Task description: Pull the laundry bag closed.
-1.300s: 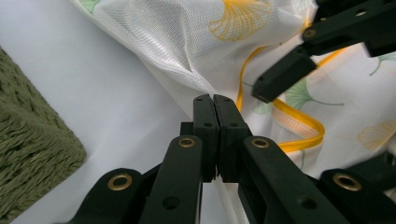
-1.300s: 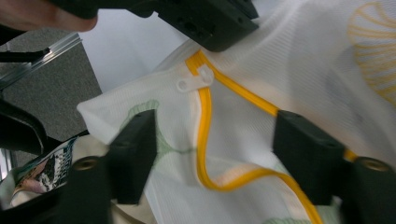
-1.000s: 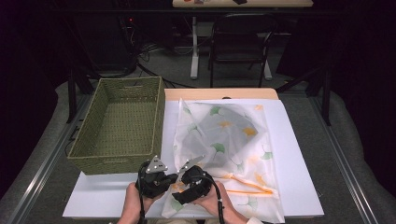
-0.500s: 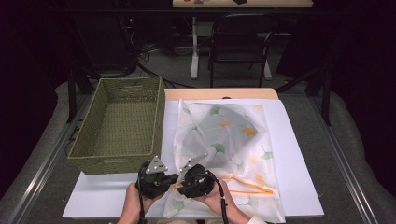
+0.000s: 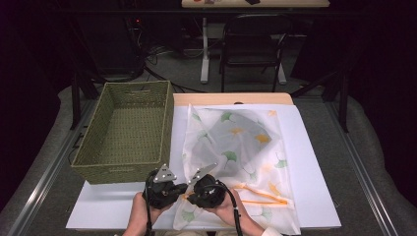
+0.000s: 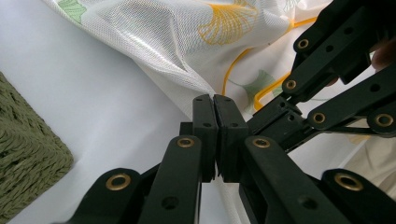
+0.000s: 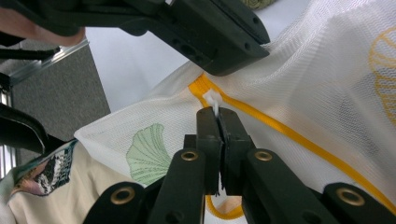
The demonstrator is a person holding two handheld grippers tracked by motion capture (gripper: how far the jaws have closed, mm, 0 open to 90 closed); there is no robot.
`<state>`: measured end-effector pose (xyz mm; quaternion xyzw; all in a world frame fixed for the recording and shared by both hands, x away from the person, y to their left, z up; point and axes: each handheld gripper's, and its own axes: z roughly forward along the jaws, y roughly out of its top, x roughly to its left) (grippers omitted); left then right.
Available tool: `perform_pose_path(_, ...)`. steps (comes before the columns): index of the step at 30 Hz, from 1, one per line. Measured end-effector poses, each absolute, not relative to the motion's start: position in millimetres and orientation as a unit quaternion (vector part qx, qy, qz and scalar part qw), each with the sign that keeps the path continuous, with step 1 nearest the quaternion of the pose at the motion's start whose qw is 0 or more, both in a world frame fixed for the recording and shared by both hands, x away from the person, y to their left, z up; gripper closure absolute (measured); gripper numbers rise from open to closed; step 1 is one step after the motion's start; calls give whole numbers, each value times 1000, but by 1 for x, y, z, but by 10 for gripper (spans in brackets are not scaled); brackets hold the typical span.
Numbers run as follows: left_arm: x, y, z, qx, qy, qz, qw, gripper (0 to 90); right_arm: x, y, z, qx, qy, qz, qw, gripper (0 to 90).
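- Mesh laundry bag (image 5: 236,162) lies flat on the white sheet (image 5: 314,162) covering the counter, just right of the woven basket (image 5: 123,132), with its near edge hanging toward the person.
- Left gripper (image 6: 215,105) has its fingers clenched on a fold of the mesh at the bag's near corner, right by the end of the zipper.
- Right gripper (image 7: 217,116) has just been closing, and its fingers are now pinched on the little white zipper pull (image 7: 214,100), sitting on the orange zipper tape (image 7: 289,133).
- My guess is the step is working the zipper: one side anchors, the other drags the pull.
- To do it well, I'd keep the left grip planted and the fabric taut, then draw the pull straight along the tape, low to the counter, not upward.
- The pull tab is tiny and only its tip is caught, so a jerk would probably slip it free. Slow and steady.
- Loose mesh bunching ahead of the slider looks like the main snag risk.
- Looks-wise: sheer white netting, printed with green and yellow ginkgo leaves, orange zipper near the front edge, and a darker grey shape showing through the middle. Can't tell what that is.
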<state>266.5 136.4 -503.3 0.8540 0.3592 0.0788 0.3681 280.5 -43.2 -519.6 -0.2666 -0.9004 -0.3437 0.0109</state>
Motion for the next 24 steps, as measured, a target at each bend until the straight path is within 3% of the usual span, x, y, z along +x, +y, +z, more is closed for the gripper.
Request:
perform_pose_path(9, 271, 142, -508, 848, 380, 47, 367, 738, 278, -43, -519, -256, -904, -342, -2, 890)
perform_pose_path(12, 273, 143, -511, 842, 388, 29, 373, 755, 277, -42, -519, -258, -905, -339, -4, 890)
perform_pose_path(16, 274, 145, -514, 837, 393, 6, 382, 844, 277, -42, -520, -254, -907, -336, -5, 889)
perform_pose_path(24, 269, 139, -509, 851, 365, 30, 376, 878, 278, -43, -518, -244, -913, -327, -8, 843)
